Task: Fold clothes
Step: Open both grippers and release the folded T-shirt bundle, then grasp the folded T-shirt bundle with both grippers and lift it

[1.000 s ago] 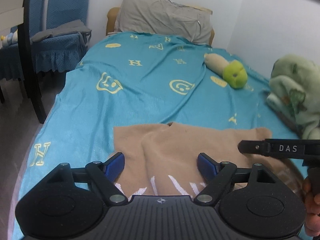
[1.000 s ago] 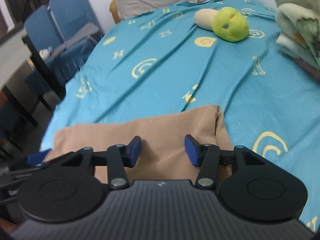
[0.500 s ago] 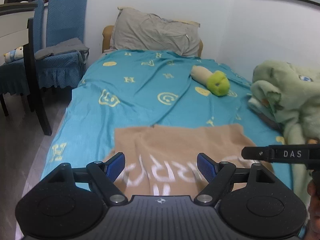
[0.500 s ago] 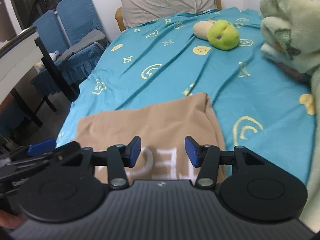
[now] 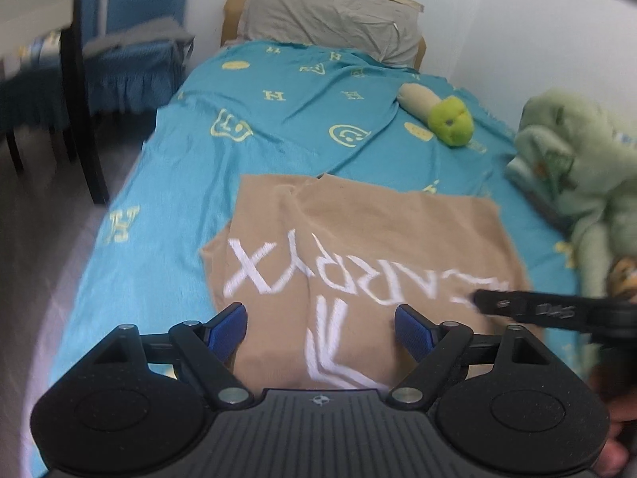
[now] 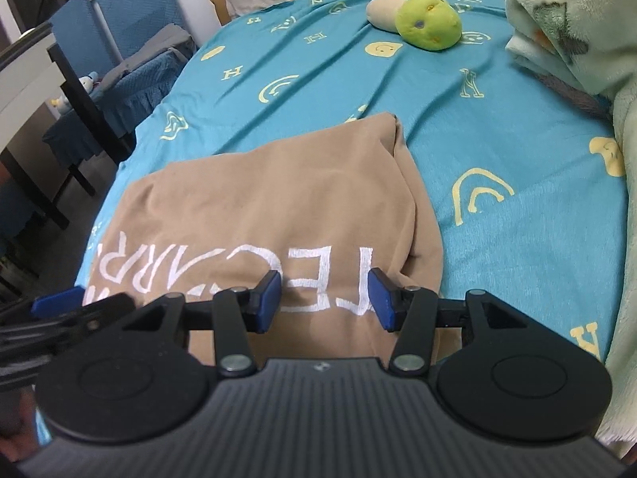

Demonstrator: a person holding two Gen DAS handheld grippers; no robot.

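There, on the near part of the teal bedspread [image 5: 167,183], lay the tan garment [image 5: 358,239], spread fairly flat with white block lettering [image 5: 278,267] facing up and reading away from the cameras. Its far edge showed a small notch-like fold near the middle, and in the right wrist view the far right corner [image 6: 392,127] was bunched into a soft ridge that ran down the garment's right side.

The left gripper [image 5: 320,328] hung over the near edge of the garment with its blue pads [image 5: 227,328] spread wide; cloth lay beneath the gap, but neither pad pressed on it and nothing was held. The right gripper [image 6: 324,298] was poised above the lettering near the garment's right side, its blue pads [image 6: 268,298] about half apart, likewise gripping nothing. Each gripper showed at the edge of the other's view as a blurred black arm.

Farther up the bed a green and cream plush toy [image 6: 422,24] rested on the bedspread, well apart from the garment. A pale green fleece blanket [image 5: 577,167] was heaped along the right side by the wall. A grey pillow [image 5: 330,20] leaned at the head of the bed. To the left stood blue covered chairs [image 6: 119,40] beside a dark-legged table [image 6: 71,91].
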